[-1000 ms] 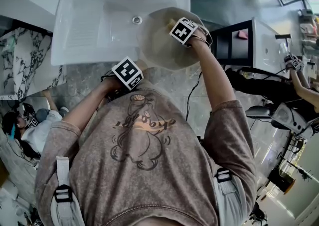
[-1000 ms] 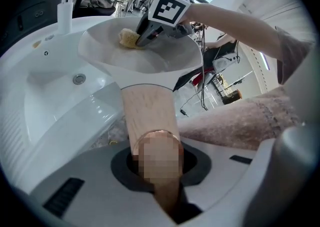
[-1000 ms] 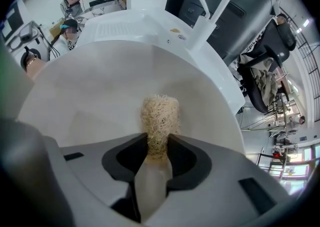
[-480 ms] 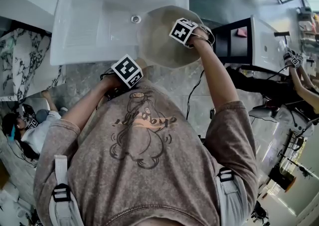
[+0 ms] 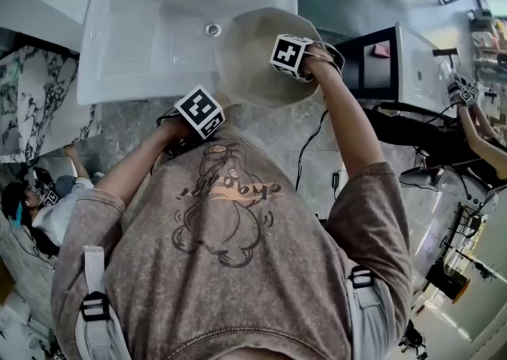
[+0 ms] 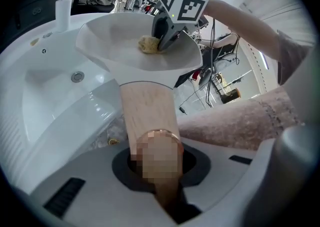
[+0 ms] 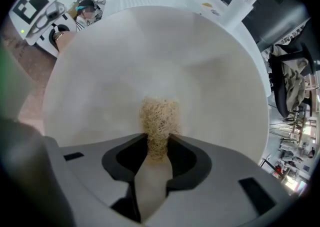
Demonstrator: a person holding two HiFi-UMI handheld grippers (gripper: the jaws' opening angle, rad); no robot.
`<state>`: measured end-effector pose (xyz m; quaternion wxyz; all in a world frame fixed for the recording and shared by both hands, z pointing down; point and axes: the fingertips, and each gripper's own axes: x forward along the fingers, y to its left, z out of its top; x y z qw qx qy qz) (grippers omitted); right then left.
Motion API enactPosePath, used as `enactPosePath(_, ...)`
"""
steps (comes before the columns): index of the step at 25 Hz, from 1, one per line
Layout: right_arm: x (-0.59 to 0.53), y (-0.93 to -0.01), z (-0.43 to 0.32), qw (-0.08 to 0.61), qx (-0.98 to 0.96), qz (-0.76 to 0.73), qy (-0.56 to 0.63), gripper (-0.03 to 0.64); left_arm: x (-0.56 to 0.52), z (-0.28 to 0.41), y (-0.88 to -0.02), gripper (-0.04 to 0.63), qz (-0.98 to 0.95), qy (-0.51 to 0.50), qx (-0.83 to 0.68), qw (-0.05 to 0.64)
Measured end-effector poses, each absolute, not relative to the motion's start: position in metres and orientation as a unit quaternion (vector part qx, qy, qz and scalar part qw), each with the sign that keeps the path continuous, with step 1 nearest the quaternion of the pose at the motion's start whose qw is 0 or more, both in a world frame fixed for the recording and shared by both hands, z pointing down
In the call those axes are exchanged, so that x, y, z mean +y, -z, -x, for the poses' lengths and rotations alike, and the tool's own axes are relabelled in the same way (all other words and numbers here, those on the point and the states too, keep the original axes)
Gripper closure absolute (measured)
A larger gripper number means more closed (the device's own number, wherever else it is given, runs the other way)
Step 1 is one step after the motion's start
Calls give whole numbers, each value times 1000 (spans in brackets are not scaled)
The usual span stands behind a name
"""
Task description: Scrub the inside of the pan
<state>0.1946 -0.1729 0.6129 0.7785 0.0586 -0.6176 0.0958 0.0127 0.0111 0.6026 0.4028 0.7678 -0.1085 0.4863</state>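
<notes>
The white sink (image 5: pixel 131 45) fills the top of the head view, and the pale round pan (image 5: pixel 249 73) is held over its right-hand edge, tilted so its inside faces the person. The pan's wooden handle (image 6: pixel 147 113) runs back toward the body. The left gripper (image 6: pixel 156 163) has its 2 jaws clamped on the end of that handle and carries the pan's whole weight. The right gripper (image 7: pixel 158 153) reaches into the bowl, its jaws pinched narrow on a small tan mesh scrubber (image 7: pixel 159 121). The scrubber sticks out past the tips onto the lower middle of the pan's floor. It looks pressed against the surface, though the contact itself is hard to confirm.

To scrub well, the left clamp has to be firm, because a round handle can roll under sideways pushing. Strokes along the line of the handle would twist it least. Only the mesh should meet the pan, so the right gripper wants a shallow angle that holds its hard tips off the coating. Overlapping passes from the centre out to the wall would cover the floor, and the curve under the rim deserves its own sweep. The pan is best held over the basin so drips fall in.
</notes>
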Motion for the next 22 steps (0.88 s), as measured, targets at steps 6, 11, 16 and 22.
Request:
enactPosePath(6, -153, -610, -197, 785, -609, -22, -114, 479, 13, -13, -604, 537, -765, -490, -102, 406)
enactPosePath(11, -137, -613, -192, 787, -606, -2, -112, 478, 17, -14, -606, 545, -762, -497, -95, 404)
enactPosePath(16, -126, -615, -186, 776, -617, 6, -130, 477, 19, -15, -607, 546, -762, -496, -91, 406)
enactPosePath(22, -117, -615, -174, 757, -637, 1, -144, 477, 22, -14, -608, 549, -761, -495, -89, 410)
